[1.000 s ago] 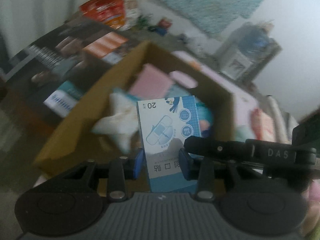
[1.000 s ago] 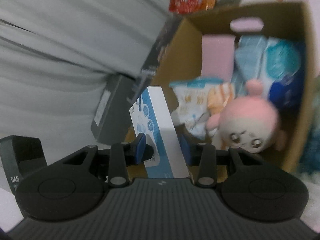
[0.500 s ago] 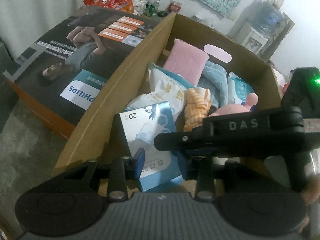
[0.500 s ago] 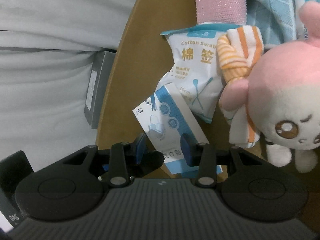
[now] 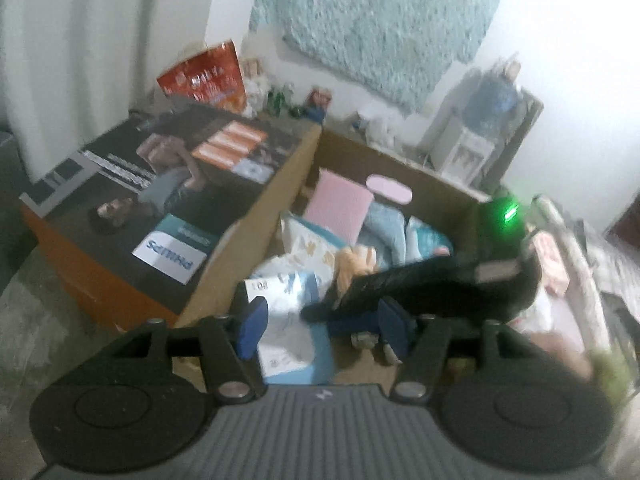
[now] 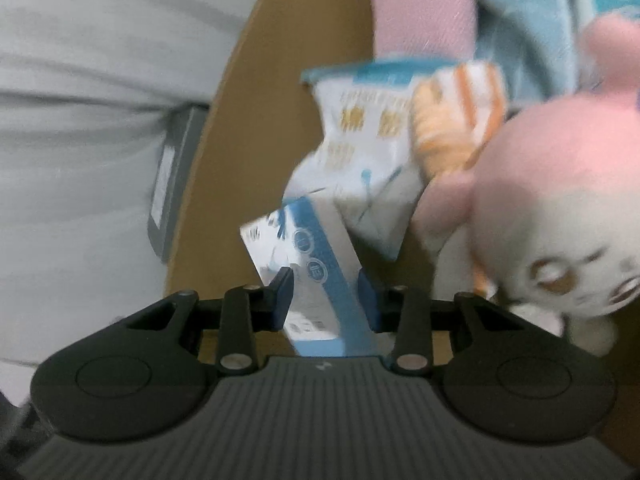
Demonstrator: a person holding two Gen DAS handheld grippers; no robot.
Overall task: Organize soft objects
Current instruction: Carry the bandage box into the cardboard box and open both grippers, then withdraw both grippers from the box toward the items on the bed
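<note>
A blue and white mask box [image 5: 290, 328] [image 6: 316, 276] is inside the cardboard box [image 5: 256, 224] near its left wall. My left gripper [image 5: 322, 322] is open around the mask box; its left pad is beside it, its right pad apart. My right gripper [image 6: 326, 300] crosses the left wrist view from the right and is shut on the mask box. A pink plush toy [image 6: 552, 208], a cotton swab bag [image 6: 360, 152], a striped orange cloth [image 6: 452, 120] and a pink sponge [image 5: 338, 208] also lie in the cardboard box.
A dark Philips carton [image 5: 160, 200] stands left of the cardboard box. A red snack bag [image 5: 204, 76] and small bottles stand at the wall behind. A water dispenser [image 5: 480, 132] is at the back right. A grey curtain [image 6: 100, 100] hangs left of the cardboard box.
Both grippers lowered the mask box into the cardboard box. My left gripper has since opened and drawn back a little. My right gripper still holds the mask box.
</note>
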